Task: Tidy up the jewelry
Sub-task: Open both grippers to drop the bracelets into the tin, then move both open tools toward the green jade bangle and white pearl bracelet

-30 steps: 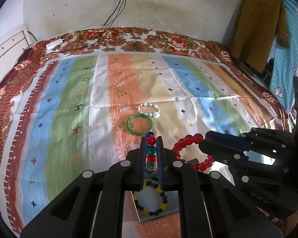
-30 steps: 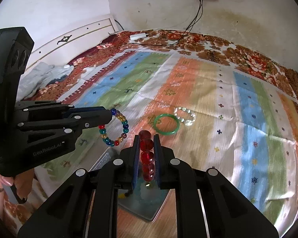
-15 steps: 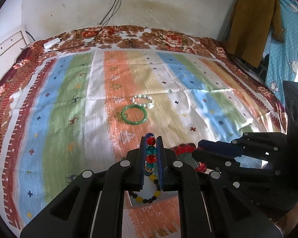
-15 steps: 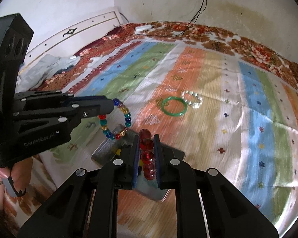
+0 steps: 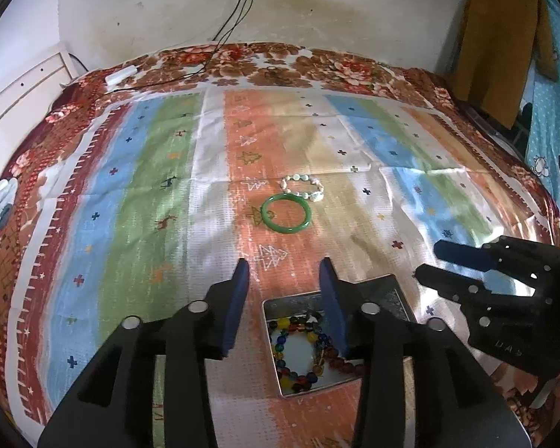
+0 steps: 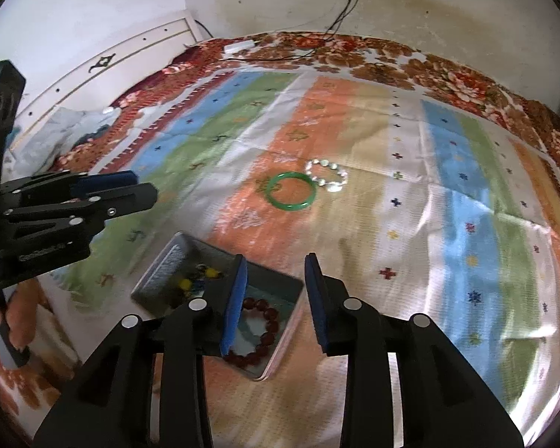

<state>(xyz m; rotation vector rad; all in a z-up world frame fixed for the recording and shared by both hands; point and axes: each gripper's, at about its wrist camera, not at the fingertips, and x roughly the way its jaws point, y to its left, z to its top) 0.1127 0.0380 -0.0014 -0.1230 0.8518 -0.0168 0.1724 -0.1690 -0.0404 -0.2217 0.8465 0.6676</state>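
Observation:
A shallow metal tray [image 5: 388, 286] lies on the striped bedspread near me, also in the right wrist view [image 6: 168, 265]. In it lie a multicoloured bead bracelet [image 5: 291, 351] and a red bead bracelet [image 6: 259, 330]. My left gripper [image 5: 284, 272] is open and empty above the tray's far left corner. My right gripper [image 6: 276, 261] is open and empty above the tray's right side. Farther out on the orange stripe lie a green bangle [image 5: 286, 212] and a white bead bracelet [image 5: 303, 186], touching; they also show in the right wrist view, bangle [image 6: 289, 191] and white bracelet [image 6: 326, 175].
The bed is covered by a striped, flower-bordered spread [image 5: 138, 171]. A white headboard [image 6: 104, 67] runs along the left. Cables and a white charger [image 5: 120, 73] lie at the far edge. Clothes [image 5: 504, 37] hang at the right.
Both grippers opened and let go of their bracelets; the multicoloured and the red bracelet now lie in the tray. Both grippers have risen and drawn back a little.

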